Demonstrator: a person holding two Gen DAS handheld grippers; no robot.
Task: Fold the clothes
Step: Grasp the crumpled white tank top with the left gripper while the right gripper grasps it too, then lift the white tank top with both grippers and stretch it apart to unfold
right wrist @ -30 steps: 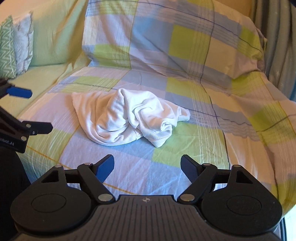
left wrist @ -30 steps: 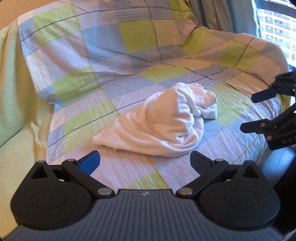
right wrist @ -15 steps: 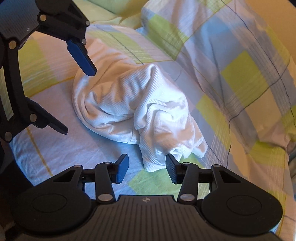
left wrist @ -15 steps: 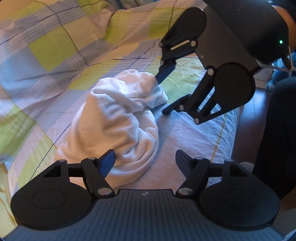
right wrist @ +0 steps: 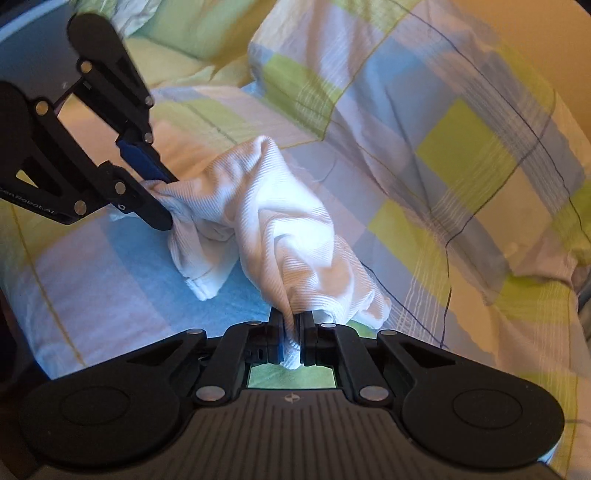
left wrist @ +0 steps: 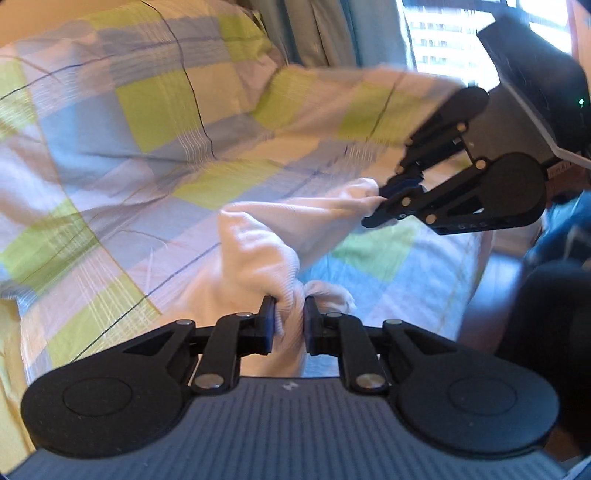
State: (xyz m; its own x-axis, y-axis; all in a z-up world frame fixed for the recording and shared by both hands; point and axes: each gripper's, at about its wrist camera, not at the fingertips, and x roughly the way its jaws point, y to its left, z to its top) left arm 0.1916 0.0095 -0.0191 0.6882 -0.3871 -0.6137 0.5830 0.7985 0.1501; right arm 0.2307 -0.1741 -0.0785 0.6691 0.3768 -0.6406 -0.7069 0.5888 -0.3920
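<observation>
A crumpled white ribbed garment lies on a sofa under a checked sheet; it also shows in the right wrist view. My left gripper is shut on one bunched end of it. In the right wrist view the left gripper pinches the garment's left end. My right gripper is shut on the opposite end. In the left wrist view the right gripper grips the far right corner. The garment hangs bunched between the two, partly lifted off the sheet.
The checked sheet in green, blue and pale squares covers the sofa seat and backrest. A curtain and a window are behind to the right. The sofa's front edge and dark floor are at right.
Both grippers were open beside the garment; each has now shut on an end of it. The garment is pulled up and stretched between them.
</observation>
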